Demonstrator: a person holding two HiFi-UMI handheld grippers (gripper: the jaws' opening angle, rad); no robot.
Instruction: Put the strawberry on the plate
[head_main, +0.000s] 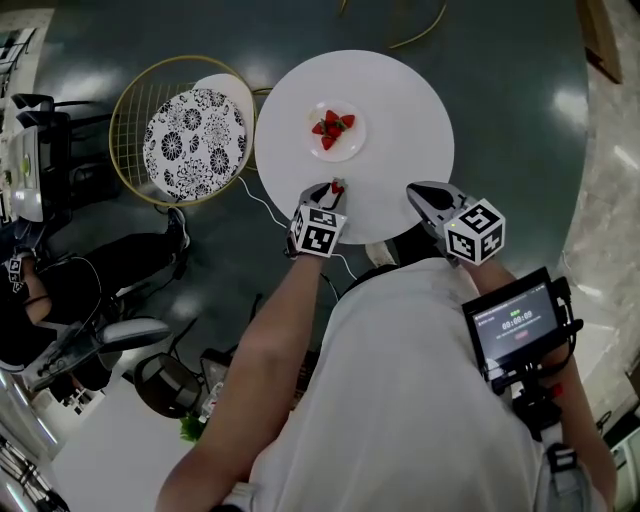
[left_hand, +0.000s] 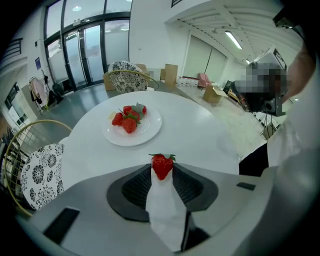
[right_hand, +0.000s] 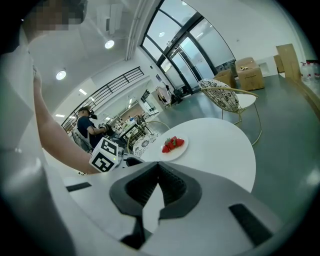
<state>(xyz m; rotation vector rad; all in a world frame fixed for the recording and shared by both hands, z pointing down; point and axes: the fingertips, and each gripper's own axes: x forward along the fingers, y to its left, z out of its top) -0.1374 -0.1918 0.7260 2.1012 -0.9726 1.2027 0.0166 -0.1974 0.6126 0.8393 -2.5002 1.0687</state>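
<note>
A red strawberry (left_hand: 162, 165) with a green leaf cap sits between the tips of my left gripper (head_main: 336, 189), which is shut on it just above the near part of the round white table (head_main: 400, 110). Farther in on the table lies a small white plate (head_main: 352, 146) with three strawberries (head_main: 332, 128) on it; the left gripper view shows the plate (left_hand: 150, 130) a short way beyond the held berry. My right gripper (head_main: 418, 194) hovers at the table's near right edge, its tips together and nothing in them. In the right gripper view, the plate (right_hand: 181, 146) is ahead and to the left.
A gold wire chair with a black-and-white patterned cushion (head_main: 195, 130) stands left of the table. A second such chair (right_hand: 226, 97) is beyond it. A seated person (head_main: 40, 300) is at far left. A small screen (head_main: 515, 325) hangs on my right arm.
</note>
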